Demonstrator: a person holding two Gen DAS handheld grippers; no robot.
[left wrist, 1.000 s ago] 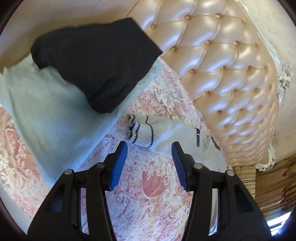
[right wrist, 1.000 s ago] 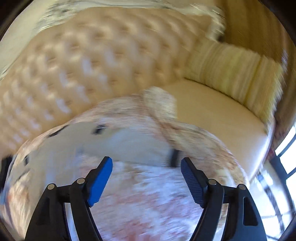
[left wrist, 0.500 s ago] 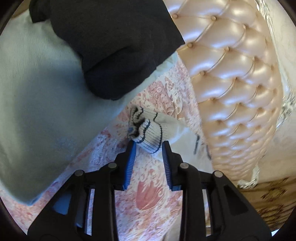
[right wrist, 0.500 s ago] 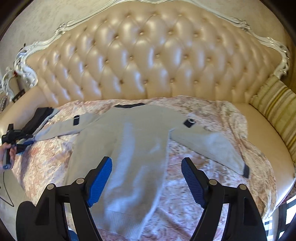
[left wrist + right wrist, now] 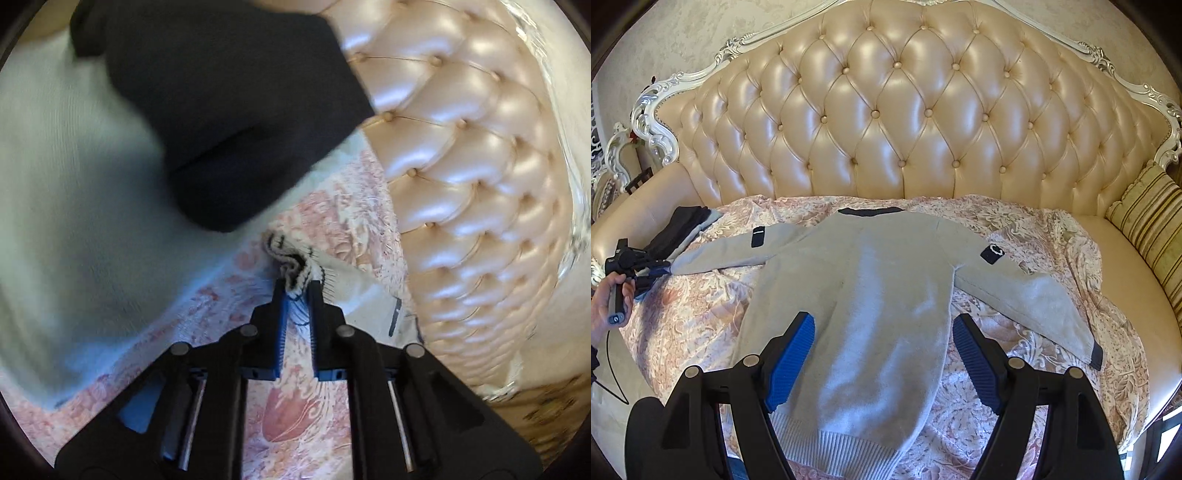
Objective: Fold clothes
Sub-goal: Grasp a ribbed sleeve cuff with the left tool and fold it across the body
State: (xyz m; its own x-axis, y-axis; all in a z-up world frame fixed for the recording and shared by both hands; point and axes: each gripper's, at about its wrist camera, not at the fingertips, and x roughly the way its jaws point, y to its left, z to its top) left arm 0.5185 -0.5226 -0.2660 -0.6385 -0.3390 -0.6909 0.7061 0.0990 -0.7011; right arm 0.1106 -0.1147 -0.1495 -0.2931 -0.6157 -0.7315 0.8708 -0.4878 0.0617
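Left wrist view: my left gripper [image 5: 297, 291] is closing its jaws on the striped cuff [image 5: 291, 266] of the sweater, which bunches between the pads. I take the sleeve end so I can carry it inward over the body. Beside it lie a pale folded cloth [image 5: 74, 184] and a dark one [image 5: 229, 110], I think finished pieces. In the right wrist view the grey sweater [image 5: 871, 295] lies flat on the patterned bedspread [image 5: 1052, 229]. My right gripper [image 5: 882, 365] hovers over its lower part, wide open, holding nothing.
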